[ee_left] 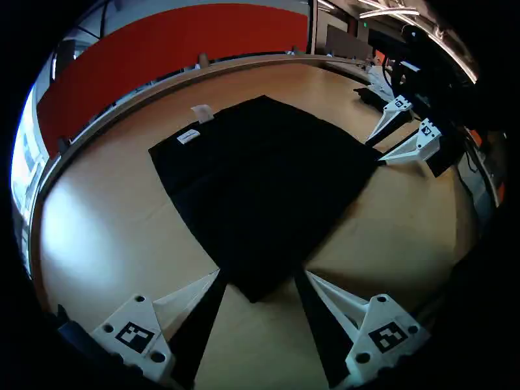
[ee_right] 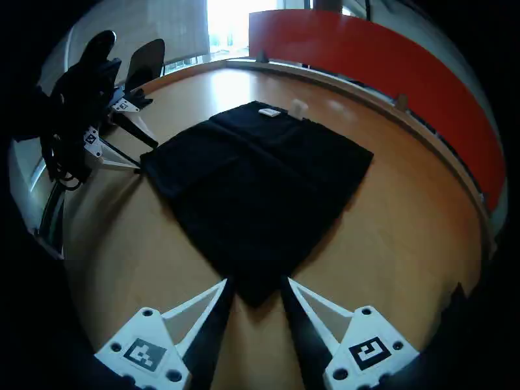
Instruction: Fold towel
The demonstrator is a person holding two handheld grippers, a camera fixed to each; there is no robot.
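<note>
The left gripper view rides low over the counter (ee_left: 97, 214), close behind one corner of the towel (ee_left: 260, 175), facing across it, the right hand-held gripper (ee_left: 376, 149) at 2 o'clock. The right gripper view faces across from the adjoining corner, the left hand-held gripper (ee_right: 148, 158) at 10 o'clock. Both share towel and counter.

bare tabletop (ee_left: 97, 214) lies open all round the black towel (ee_left: 260, 182). the red divider (ee_left: 175, 52) closes the far edge. left claw (ee_left: 260, 274) and right claw (ee_right: 257, 281) sit at neighbouring towel corners, fingers spread, blocking those two approaches.
</note>
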